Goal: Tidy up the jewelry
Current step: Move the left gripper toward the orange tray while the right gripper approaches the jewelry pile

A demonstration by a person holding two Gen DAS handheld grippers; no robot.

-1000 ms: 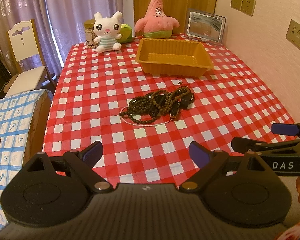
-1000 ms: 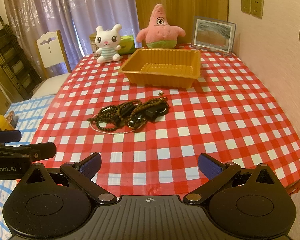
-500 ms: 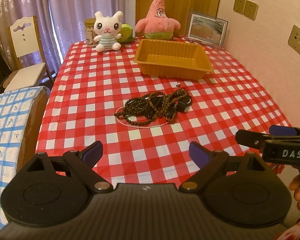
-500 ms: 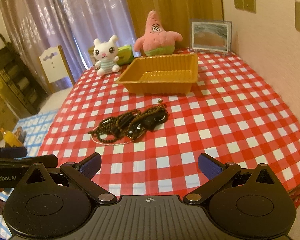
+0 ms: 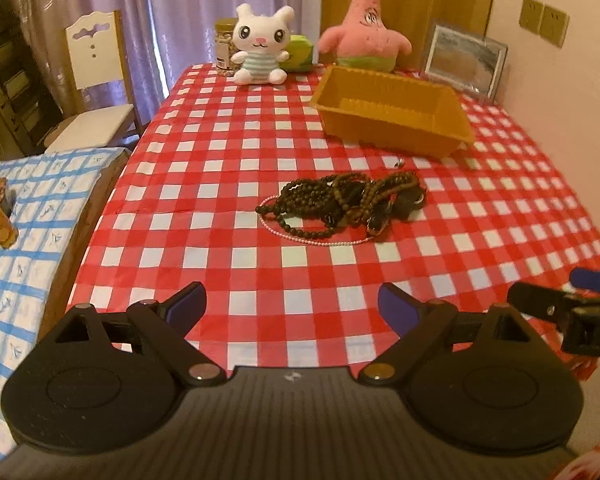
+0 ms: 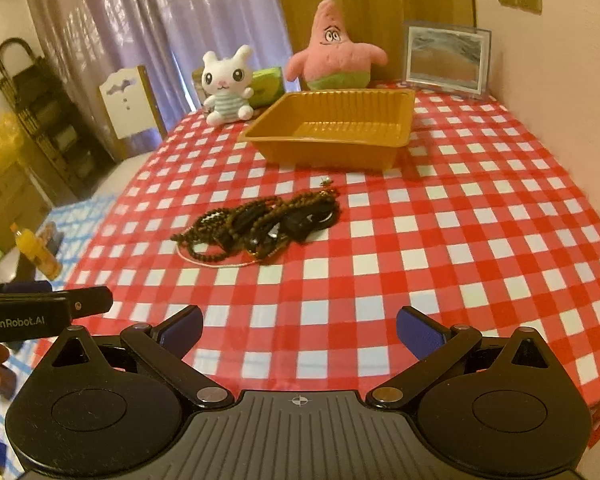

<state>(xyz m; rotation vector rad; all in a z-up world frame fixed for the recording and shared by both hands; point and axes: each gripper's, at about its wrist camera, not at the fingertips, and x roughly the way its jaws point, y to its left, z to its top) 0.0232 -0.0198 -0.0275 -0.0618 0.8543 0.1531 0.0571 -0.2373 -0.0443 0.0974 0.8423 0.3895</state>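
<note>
- Two hand-held grippers hang over the near edge of the desk (image 5: 228, 152), which wears a red-and-white checked cloth; neither touches anything.
- The left hand-held gripper (image 5: 292, 307) has its blue-padded fingers (image 5: 186, 304) spread wide with nothing between them.
- Far left, past the desk, stands a white chair (image 5: 94, 80), with a blue-checked surface (image 5: 32, 216) nearer and an orange bottle (image 6: 36, 252) on it.
- At the back of the desk sits a white bunny plush (image 5: 262, 50), a jar (image 5: 225, 46) just behind it, then a pink starfish plush (image 5: 364, 30).
- The tangled pile of dark bead necklaces (image 5: 342, 204) lies mid-desk, well ahead of both grippers, with a thin pink bead strand (image 5: 312, 240) looping out under it on the near side.
- The empty orange tray (image 5: 396, 114) sits just beyond the pile, apart from it; a tiny metal piece (image 6: 326, 180) lies between them.
- A framed picture (image 6: 446, 58) leans at the back right by the wall.
- The right hand-held gripper (image 6: 299, 330) is likewise wide apart and holds nothing.
</note>
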